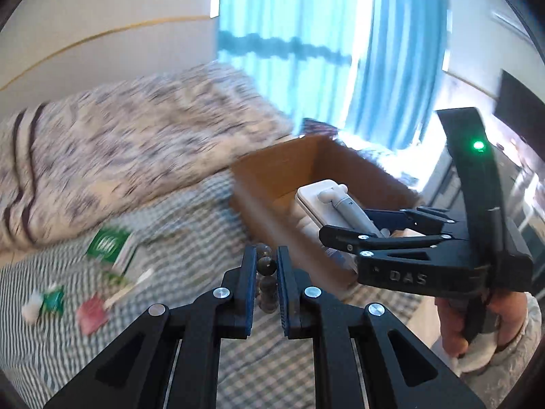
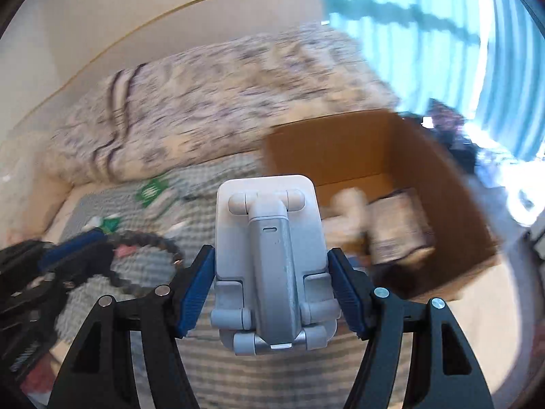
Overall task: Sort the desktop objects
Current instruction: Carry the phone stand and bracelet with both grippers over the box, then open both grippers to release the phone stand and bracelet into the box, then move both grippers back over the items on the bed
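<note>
Only the right wrist view shows inside the open brown cardboard box (image 2: 391, 156), where a pale wrapped packet (image 2: 398, 231) lies. The left wrist view alone shows small green and red packets (image 1: 109, 245) on the checked cloth (image 1: 190, 231). The right gripper (image 2: 272, 289) clamps a white and grey folding phone stand (image 2: 270, 255) between its jaws, near the box. The left gripper (image 1: 266, 269) pinches a dark bead bracelet (image 1: 266, 266).

Bedroom setup: a bed with a checked sheet (image 1: 190, 225) under the jaws, a speckled blanket (image 1: 136, 150) bunched beyond them on the left, a cream wall (image 1: 102, 10) behind, and bright daylight through blue curtains (image 1: 306, 51) ahead to the right.
</note>
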The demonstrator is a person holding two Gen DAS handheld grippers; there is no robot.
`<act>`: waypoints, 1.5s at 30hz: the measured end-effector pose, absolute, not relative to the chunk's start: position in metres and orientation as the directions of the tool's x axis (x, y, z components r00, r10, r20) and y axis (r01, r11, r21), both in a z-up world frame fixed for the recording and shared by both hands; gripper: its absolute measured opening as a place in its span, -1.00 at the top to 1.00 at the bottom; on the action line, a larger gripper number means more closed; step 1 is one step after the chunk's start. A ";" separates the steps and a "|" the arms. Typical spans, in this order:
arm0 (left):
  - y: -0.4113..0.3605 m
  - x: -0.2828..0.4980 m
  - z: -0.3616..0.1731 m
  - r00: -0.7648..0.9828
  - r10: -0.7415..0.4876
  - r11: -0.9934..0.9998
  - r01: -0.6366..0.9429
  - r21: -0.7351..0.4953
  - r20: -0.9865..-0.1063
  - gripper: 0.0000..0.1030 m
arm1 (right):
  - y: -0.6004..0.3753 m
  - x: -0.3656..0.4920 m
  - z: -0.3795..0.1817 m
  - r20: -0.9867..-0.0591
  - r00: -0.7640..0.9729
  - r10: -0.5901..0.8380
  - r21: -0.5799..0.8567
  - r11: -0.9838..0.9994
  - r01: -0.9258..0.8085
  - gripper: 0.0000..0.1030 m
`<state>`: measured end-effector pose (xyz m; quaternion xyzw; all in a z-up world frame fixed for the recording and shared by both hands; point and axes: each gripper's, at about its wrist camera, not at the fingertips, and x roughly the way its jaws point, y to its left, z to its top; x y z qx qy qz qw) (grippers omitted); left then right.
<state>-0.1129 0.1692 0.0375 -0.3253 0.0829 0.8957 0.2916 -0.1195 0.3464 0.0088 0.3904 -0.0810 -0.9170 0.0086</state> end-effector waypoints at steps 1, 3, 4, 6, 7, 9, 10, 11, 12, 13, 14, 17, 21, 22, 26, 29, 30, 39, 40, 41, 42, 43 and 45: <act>0.184 -0.113 0.043 -0.616 0.479 -0.805 -0.592 -0.034 -0.625 0.78 | 0.360 -0.120 0.011 -0.715 -0.696 -0.062 0.156 -0.985 -0.073 -0.29; 0.208 -0.116 0.052 -0.600 0.513 -0.782 -0.622 -0.045 -0.614 0.78 | 0.386 -0.121 0.010 -0.719 -0.694 -0.037 0.161 -0.980 -0.115 -0.29; 0.221 -0.118 0.054 -0.577 0.540 -0.760 -0.648 -0.059 -0.613 0.78 | 0.394 -0.124 0.007 -0.725 -0.688 -0.030 0.158 -0.980 -0.123 -0.29; 0.246 -0.125 0.050 -0.533 0.577 -0.725 -0.684 -0.086 -0.619 0.78 | 0.408 -0.133 -0.004 -0.748 -0.663 -0.016 0.149 -0.978 -0.144 -0.29; 0.260 -0.131 0.044 -0.525 0.570 -0.725 -0.684 -0.085 -0.632 0.78 | 0.413 -0.137 -0.010 -0.755 -0.656 -0.012 0.153 -0.976 -0.158 -0.29; 0.282 -0.142 0.031 -0.530 0.531 -0.742 -0.668 -0.059 -0.661 0.78 | 0.421 -0.142 -0.015 -0.750 -0.661 -0.025 0.174 -0.972 -0.160 -0.28; 0.290 -0.147 0.023 -0.538 0.512 -0.753 -0.657 -0.048 -0.670 0.78 | 0.425 -0.143 -0.015 -0.741 -0.671 -0.036 0.191 -0.969 -0.159 -0.28; 0.295 -0.150 0.016 -0.549 0.500 -0.764 -0.644 -0.042 -0.670 0.73 | 0.429 -0.144 -0.014 -0.732 -0.680 -0.031 0.196 -0.966 -0.167 -0.28; 0.298 -0.154 0.010 -0.567 0.490 -0.776 -0.629 -0.035 -0.662 0.65 | 0.432 -0.144 -0.014 -0.733 -0.681 -0.010 0.187 -0.964 -0.187 -0.28; 0.298 -0.156 0.005 -0.573 0.481 -0.782 -0.623 -0.028 -0.664 0.36 | 0.436 -0.144 -0.014 -0.732 -0.681 0.000 0.185 -0.962 -0.199 -0.28; 0.296 -0.158 -0.001 -0.570 0.464 -0.787 -0.617 -0.020 -0.678 -0.01 | 0.442 -0.142 -0.014 -0.728 -0.686 -0.002 0.191 -0.961 -0.200 -0.28; 0.284 -0.162 -0.007 -0.580 0.426 -0.811 -0.585 -0.009 -0.695 -0.59 | 0.452 -0.135 -0.012 -0.703 -0.708 -0.066 0.265 -0.948 -0.174 -0.28; 0.252 -0.156 0.000 -0.615 0.397 -0.854 -0.519 -0.029 -0.681 -0.61 | 0.438 -0.120 -0.002 -0.690 -0.720 -0.073 0.259 -0.954 -0.151 -0.28; 0.241 -0.153 0.001 -0.626 0.377 -0.867 -0.498 -0.023 -0.683 -0.65 | 0.430 -0.117 0.001 -0.687 -0.722 -0.083 0.260 -0.956 -0.138 -0.28; 0.201 -0.131 0.002 -0.682 0.266 -0.908 -0.415 0.061 -0.681 -0.68 | 0.389 -0.106 0.011 -0.686 -0.718 -0.117 0.246 -0.966 -0.077 -0.28; 0.163 -0.113 -0.002 -0.710 0.140 -0.941 -0.313 0.131 -0.690 -0.68 | 0.345 -0.092 0.016 -0.684 -0.716 -0.136 0.223 -0.974 -0.028 -0.28; 0.146 -0.104 -0.003 -0.719 0.095 -0.953 -0.265 0.145 -0.689 -0.69 | 0.330 -0.085 0.017 -0.680 -0.717 -0.153 0.224 -0.974 -0.006 -0.28; 0.012 -0.024 -0.024 -0.745 -0.126 -0.985 0.018 0.170 -0.655 -1.00 | 0.220 -0.035 -0.006 -0.681 -0.708 -0.185 0.178 -0.980 0.085 -0.28; -0.005 -0.018 -0.027 -0.737 -0.130 -0.987 0.035 0.155 -0.663 -1.00 | 0.210 -0.031 -0.008 -0.685 -0.702 -0.194 0.177 -0.979 0.098 -0.28; -0.020 -0.015 -0.029 -0.732 -0.136 -0.988 0.053 0.143 -0.668 -1.00 | 0.202 -0.028 -0.010 -0.688 -0.696 -0.205 0.177 -0.978 0.112 -0.28; -0.034 -0.011 -0.031 -0.730 -0.146 -0.988 0.076 0.133 -0.668 -1.00 | 0.195 -0.026 -0.012 -0.692 -0.690 -0.213 0.178 -0.976 0.124 -0.28; -0.050 -0.007 -0.033 -0.727 -0.160 -0.987 0.105 0.121 -0.668 -1.00 | 0.188 -0.024 -0.012 -0.695 -0.685 -0.218 0.175 -0.976 0.133 -0.28; -0.074 -0.002 -0.035 -0.719 -0.182 -0.983 0.159 0.095 -0.671 -1.00 | 0.177 -0.021 -0.011 -0.698 -0.684 -0.214 0.158 -0.977 0.144 -0.28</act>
